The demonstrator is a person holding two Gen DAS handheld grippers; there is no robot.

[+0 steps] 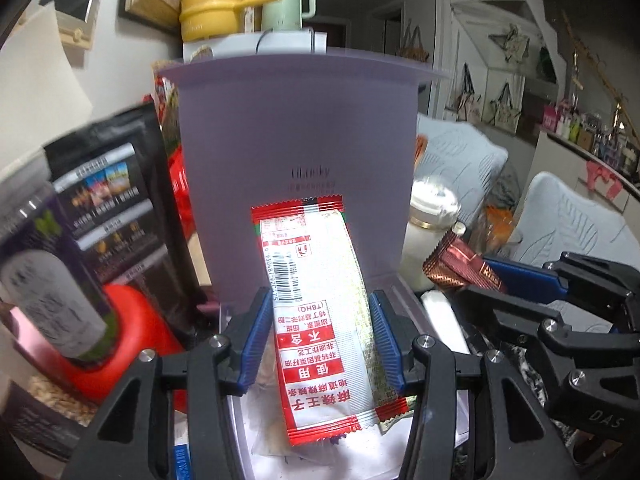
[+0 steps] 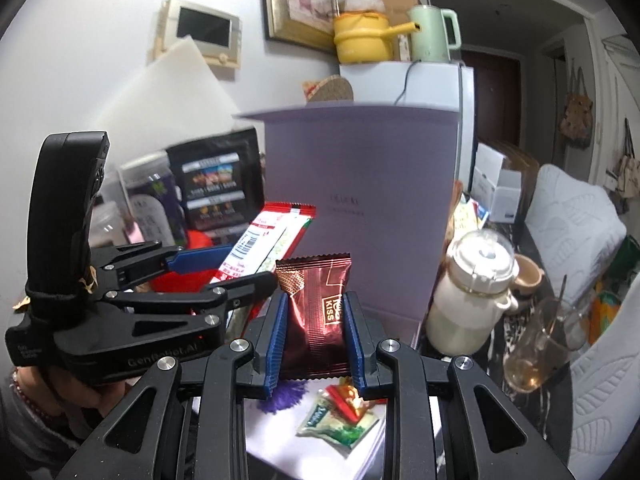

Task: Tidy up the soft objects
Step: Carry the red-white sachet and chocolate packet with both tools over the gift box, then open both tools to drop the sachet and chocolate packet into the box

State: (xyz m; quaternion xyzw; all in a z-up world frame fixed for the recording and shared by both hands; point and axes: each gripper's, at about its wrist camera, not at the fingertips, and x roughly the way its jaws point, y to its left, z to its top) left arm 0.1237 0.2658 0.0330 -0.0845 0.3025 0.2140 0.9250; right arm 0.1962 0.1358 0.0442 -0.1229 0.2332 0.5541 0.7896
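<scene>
My left gripper [image 1: 320,300] is shut on a long red-and-white snack packet [image 1: 320,320], which stands upright between the blue pads. Behind it rises the lid of an open lilac box [image 1: 296,140]. My right gripper [image 2: 316,298] is shut on a dark red foil "KISS" packet [image 2: 316,320] just above the box's white floor [image 2: 280,432]. Small green and red sachets [image 2: 340,420] lie there beside a purple tuft [image 2: 286,396]. Each gripper shows in the other's view: the right gripper [image 1: 474,276] at the right, the left gripper [image 2: 236,270] at the left, held by a hand.
A white lidded jar [image 2: 472,300] and a glass with a spoon [image 2: 540,344] stand right of the box. On the left are a black snack bag [image 2: 216,184], a purple-labelled jar [image 1: 48,280] and a red object [image 1: 132,320]. Grey cushioned chairs [image 1: 568,224] are far right.
</scene>
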